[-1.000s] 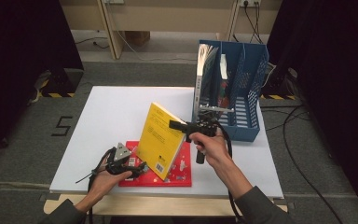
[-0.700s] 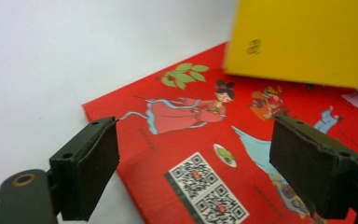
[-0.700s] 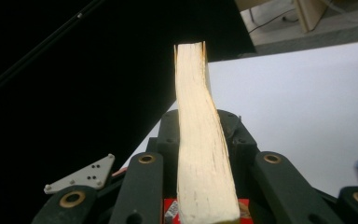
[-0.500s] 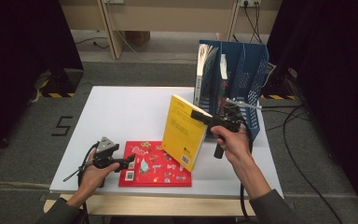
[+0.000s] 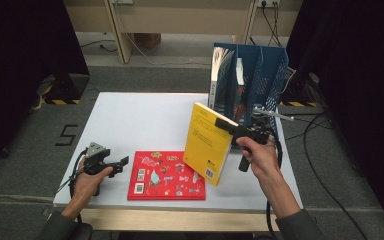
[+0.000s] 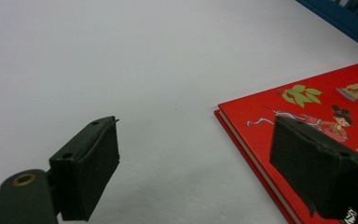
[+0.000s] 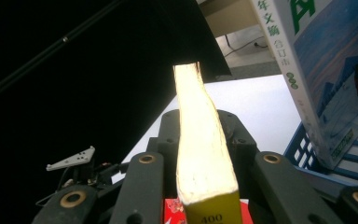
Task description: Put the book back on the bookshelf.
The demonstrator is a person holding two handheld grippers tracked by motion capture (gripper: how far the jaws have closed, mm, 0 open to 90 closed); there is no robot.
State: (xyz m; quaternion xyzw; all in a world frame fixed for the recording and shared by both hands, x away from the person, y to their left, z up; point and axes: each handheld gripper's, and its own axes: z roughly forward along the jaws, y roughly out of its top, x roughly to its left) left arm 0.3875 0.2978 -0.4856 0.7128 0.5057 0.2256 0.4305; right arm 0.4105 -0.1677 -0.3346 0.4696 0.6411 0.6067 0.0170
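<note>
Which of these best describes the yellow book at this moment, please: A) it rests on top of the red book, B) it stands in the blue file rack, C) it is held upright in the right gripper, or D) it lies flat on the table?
C: the right gripper is clamped on the yellow book, holding it upright above the table, short of the blue file rack.

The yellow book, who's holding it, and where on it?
The right gripper is shut on the yellow book, clamping its top edge, pages between the jaws. The left gripper is open, holding nothing.
</note>
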